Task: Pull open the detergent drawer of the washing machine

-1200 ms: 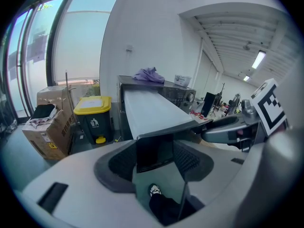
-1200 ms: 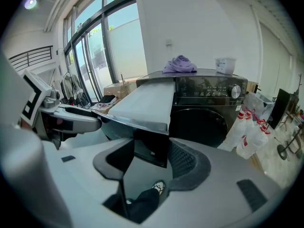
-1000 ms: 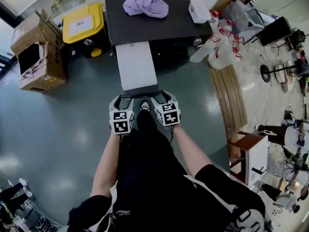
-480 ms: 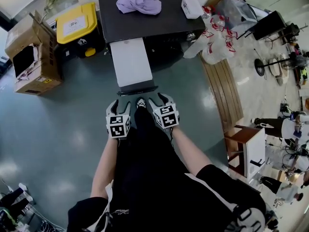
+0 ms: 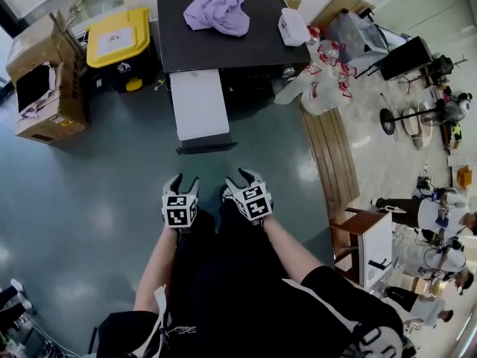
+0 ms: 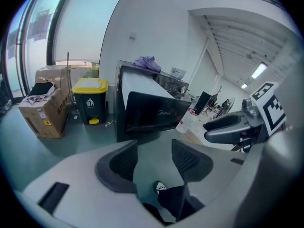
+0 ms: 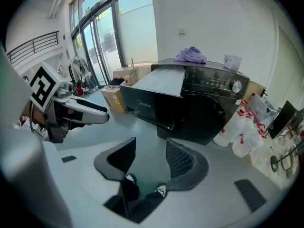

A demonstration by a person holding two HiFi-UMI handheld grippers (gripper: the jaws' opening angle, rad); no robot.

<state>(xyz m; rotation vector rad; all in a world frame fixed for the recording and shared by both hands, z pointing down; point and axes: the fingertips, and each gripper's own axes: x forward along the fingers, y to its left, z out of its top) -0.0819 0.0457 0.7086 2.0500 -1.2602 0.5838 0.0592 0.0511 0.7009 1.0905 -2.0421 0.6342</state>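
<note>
Detergent drawer [image 5: 200, 104]: upper centre of head view, drawn far out of washing machine [image 5: 250, 47]. Left gripper [image 5: 183, 183]: jaws spread, empty. Right gripper [image 5: 242, 180]: jaws apart, just narrowed slightly, nothing between. Risk: a bump straining the overhanging drawer

head view: high, steeply down | both gripper views: low, forward, near | shared: washing machine [image 5: 246, 47]

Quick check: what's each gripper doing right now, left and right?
Left gripper: open, empty.
Right gripper: open, empty; its jaws have just been closing slightly.
</note>
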